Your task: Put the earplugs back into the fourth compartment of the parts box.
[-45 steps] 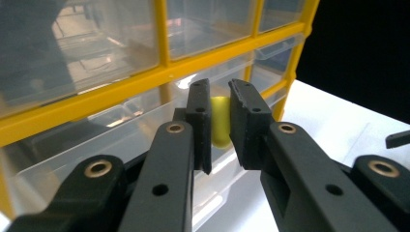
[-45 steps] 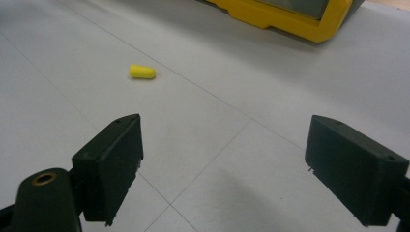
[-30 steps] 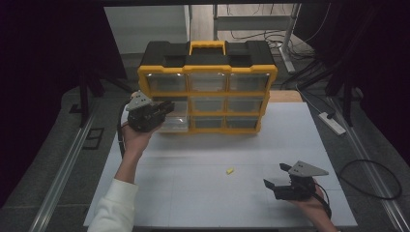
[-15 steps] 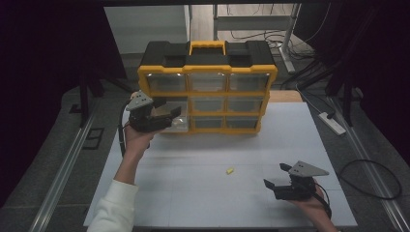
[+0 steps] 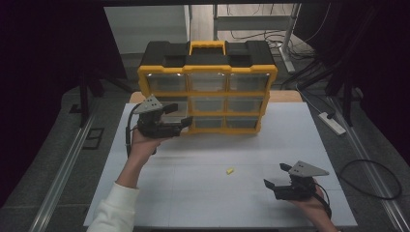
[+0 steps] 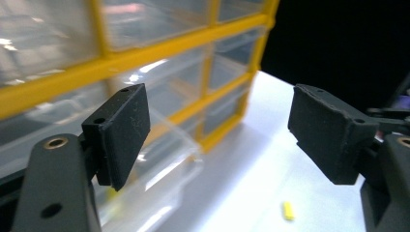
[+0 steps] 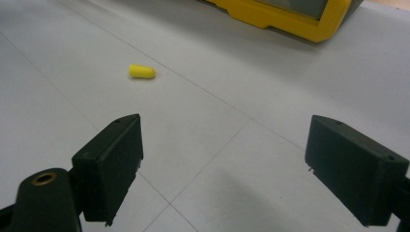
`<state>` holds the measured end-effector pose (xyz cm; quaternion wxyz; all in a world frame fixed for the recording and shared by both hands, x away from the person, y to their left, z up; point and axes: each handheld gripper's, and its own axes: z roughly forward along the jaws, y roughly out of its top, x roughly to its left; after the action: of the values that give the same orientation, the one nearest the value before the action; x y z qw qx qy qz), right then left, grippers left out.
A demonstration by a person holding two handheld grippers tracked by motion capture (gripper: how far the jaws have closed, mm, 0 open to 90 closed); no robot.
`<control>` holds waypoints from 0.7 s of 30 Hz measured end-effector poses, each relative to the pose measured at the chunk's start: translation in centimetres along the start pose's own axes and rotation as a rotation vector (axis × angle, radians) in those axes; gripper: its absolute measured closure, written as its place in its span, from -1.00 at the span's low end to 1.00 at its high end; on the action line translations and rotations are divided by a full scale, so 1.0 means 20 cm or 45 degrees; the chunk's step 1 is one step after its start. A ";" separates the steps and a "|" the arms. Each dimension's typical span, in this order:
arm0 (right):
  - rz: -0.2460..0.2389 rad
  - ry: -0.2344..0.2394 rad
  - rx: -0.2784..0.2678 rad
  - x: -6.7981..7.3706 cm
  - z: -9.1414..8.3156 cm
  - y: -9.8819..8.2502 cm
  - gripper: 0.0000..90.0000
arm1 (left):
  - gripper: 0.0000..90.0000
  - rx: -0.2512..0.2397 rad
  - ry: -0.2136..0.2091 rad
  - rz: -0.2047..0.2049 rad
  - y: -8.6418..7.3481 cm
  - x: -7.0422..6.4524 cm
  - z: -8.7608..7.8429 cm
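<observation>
Clear plastic drawer, lower left of the organizer, stands pulled out toward the near side; in the left gripper view it juts from the yellow frame just beyond the left-hand pad.

Left gripper sits at that drawer's front, held level, pointing right across the cabinet face. Its jaws have just been opening and now stand wide apart. Nothing is between the pads; the drawer lies just beside one pad, contact uncertain.

Organizer: black top with yellow handle, yellow frame, three rows of clear drawers, standing at the far edge of the white table. Other drawers look shut.

Small yellow plug lies on the table, near of the organizer, about mid-table, well apart from both grippers. It also shows in the left gripper view and the right gripper view, lying on its side.

Right gripper rests low at the near right of the table, pointing left toward the plug. Jaws wide open, empty, bare table between them.

White sleeve at near left.
</observation>
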<state>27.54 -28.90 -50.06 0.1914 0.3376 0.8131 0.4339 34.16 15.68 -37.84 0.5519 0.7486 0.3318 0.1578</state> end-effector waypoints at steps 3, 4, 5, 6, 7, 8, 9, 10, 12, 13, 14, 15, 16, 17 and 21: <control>-0.002 0.001 -0.001 0.00 0.00 0.00 -0.68 | -0.50 0.026 -0.023 0.029 0.00 -0.05 0.02; -0.002 0.001 -0.001 0.00 0.00 0.00 -0.68 | -0.50 0.026 -0.023 0.029 0.00 -0.05 0.02; -0.001 0.001 0.000 0.00 0.00 0.00 -0.68 | -0.50 0.036 -0.037 0.039 0.00 -0.06 0.03; -0.003 0.000 -0.001 0.00 0.00 0.00 -0.68 | -0.50 0.050 -0.048 0.056 0.00 -0.08 0.04; -0.003 0.001 -0.001 0.00 0.00 0.00 -0.68 | -0.50 0.062 -0.055 0.068 -0.01 -0.09 0.05; -0.004 0.001 -0.001 0.00 0.00 0.00 -0.68 | -0.50 0.071 -0.062 0.074 -0.01 -0.10 0.06; -0.005 0.001 0.000 0.00 0.00 0.00 -0.68 | -0.50 0.098 -0.077 0.090 -0.01 -0.13 0.08; -0.005 0.001 0.000 0.00 0.00 0.00 -0.68 | -0.50 0.109 -0.082 0.097 -0.02 -0.14 0.09; -0.005 0.001 0.001 0.00 0.00 0.00 -0.68 | -0.50 0.136 -0.093 0.115 -0.02 -0.16 0.12; -0.005 0.001 0.001 0.00 0.00 0.00 -0.68 | -0.50 0.163 -0.106 0.124 -0.03 -0.17 0.14; -0.005 0.001 0.001 0.00 0.00 0.00 -0.68 | -0.50 0.163 -0.106 0.124 -0.03 -0.17 0.14; -0.005 0.001 0.001 0.00 0.00 0.00 -0.68 | -0.50 0.179 -0.114 0.133 -0.03 -0.18 0.15; -0.005 0.001 0.001 0.00 0.00 0.00 -0.68 | -0.50 0.204 -0.126 0.141 -0.04 -0.20 0.17; -0.005 0.002 0.000 0.00 0.00 0.00 -0.68 | -0.51 0.218 -0.133 0.146 -0.05 -0.20 0.19; -0.005 0.002 0.001 0.00 0.00 0.00 -0.68 | -0.51 0.263 -0.158 0.159 -0.07 -0.23 0.24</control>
<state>27.56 -28.88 -50.08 0.1915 0.3359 0.8141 0.4333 33.20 9.46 -40.21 0.4805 0.8289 0.2642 0.1104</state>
